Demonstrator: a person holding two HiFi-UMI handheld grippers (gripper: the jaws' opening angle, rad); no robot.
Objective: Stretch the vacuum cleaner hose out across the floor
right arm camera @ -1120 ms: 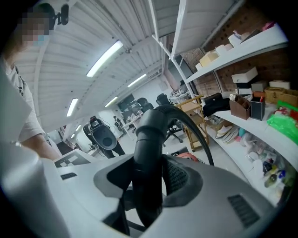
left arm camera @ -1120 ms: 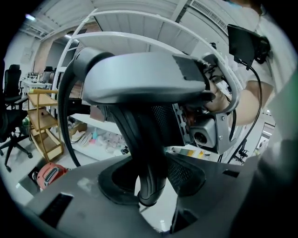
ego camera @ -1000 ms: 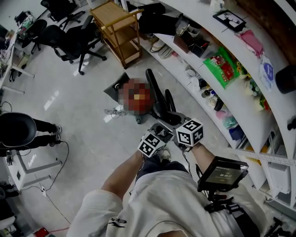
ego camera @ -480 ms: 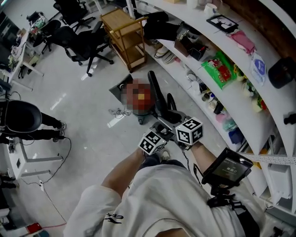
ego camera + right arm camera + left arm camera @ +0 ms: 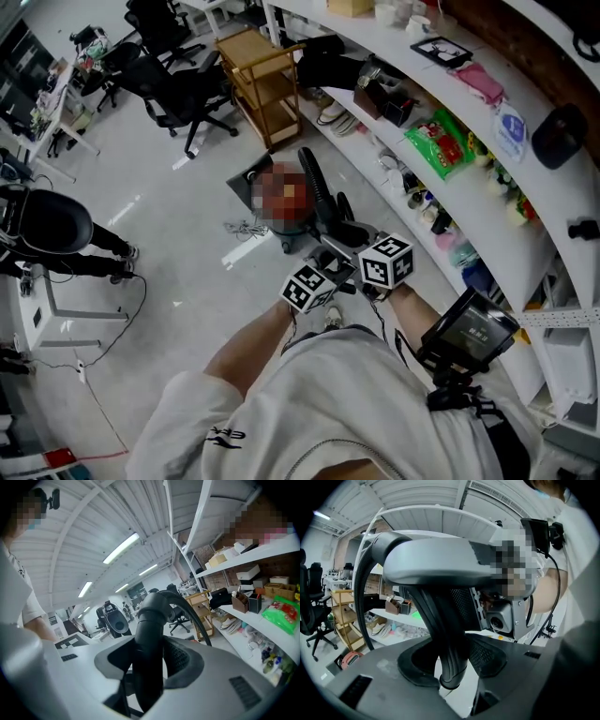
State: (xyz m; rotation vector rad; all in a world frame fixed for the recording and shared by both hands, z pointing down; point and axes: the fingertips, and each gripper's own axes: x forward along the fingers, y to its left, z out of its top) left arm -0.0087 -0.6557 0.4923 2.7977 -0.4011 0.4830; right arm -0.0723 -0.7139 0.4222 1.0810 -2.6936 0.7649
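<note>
Vacuum cleaner hose, black, ribbed: curved end is clamped by left gripper and right gripper, side by side.

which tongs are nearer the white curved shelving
Right: the right tongs are on the side toward the white curved shelving; the left tongs are further out toward the grey floor.

The pale glossy floor we stand on carries the vacuum cleaner just beyond the tips of our left gripper and right gripper, with a cable tangle beside it. Farther beyond stand a wooden cart and office chairs.
</note>
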